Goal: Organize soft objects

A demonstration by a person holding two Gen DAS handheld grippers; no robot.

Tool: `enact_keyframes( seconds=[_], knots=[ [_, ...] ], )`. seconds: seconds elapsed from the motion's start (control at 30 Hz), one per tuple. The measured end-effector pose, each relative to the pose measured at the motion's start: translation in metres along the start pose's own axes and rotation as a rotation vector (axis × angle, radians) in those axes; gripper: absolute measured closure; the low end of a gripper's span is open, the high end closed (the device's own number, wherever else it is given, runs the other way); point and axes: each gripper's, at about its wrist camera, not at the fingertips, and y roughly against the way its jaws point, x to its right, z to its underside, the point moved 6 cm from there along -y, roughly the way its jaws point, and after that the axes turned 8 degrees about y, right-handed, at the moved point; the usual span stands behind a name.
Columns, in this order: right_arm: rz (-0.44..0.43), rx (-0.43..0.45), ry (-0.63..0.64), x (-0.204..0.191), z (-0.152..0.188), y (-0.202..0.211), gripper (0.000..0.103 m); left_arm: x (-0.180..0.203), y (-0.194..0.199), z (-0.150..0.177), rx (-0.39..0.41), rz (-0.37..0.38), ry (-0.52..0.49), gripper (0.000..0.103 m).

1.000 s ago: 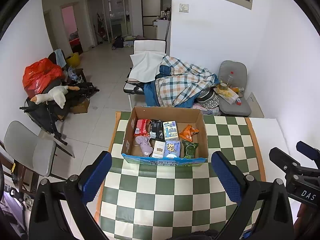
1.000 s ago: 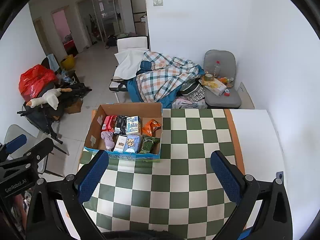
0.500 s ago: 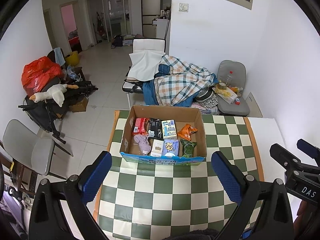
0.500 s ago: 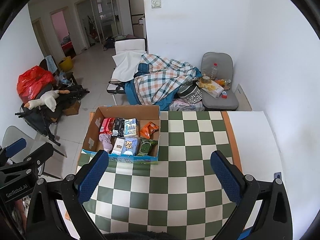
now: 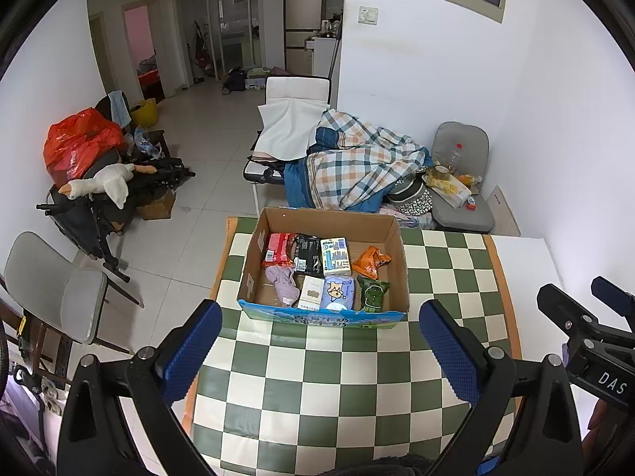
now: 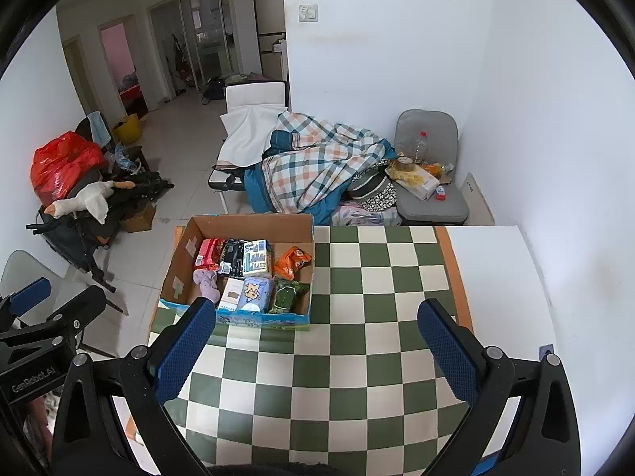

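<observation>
An open cardboard box (image 5: pixel 278 218) (image 6: pixel 254 223) stands at the far left of the green-and-white checked table (image 5: pixel 337 380) (image 6: pixel 357 357). It holds several soft packets: red, black, blue-white, an orange snack bag (image 5: pixel 370 261), a green packet (image 5: pixel 372 292), a blue tissue pack (image 5: pixel 337 292) and a lilac cloth (image 5: pixel 282 282). My left gripper (image 5: pixel 319 343) is open and empty, well back from the box. My right gripper (image 6: pixel 317 337) is open and empty to the box's right.
Beyond the table are a cot with a plaid blanket (image 5: pixel 357 162), a grey chair with a bottle and clutter (image 5: pixel 460 182), a stroller with a plush goose (image 5: pixel 103 182), a red bag (image 5: pixel 79 142) and a grey chair (image 5: pixel 51 277) at left.
Both grippers have drawn back and risen slightly, so the box looks a little smaller and farther away. Both stay open and empty.
</observation>
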Motion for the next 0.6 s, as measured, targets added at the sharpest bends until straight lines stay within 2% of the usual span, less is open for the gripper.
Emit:
enact_keyframes(
  seconds=[0.6],
  knots=[
    [0.0, 0.002, 0.001, 0.0, 0.0002, 0.0013, 0.0, -0.0027, 0.0001, 0.0052, -0.004, -0.005, 0.023, 0.001]
  ],
)
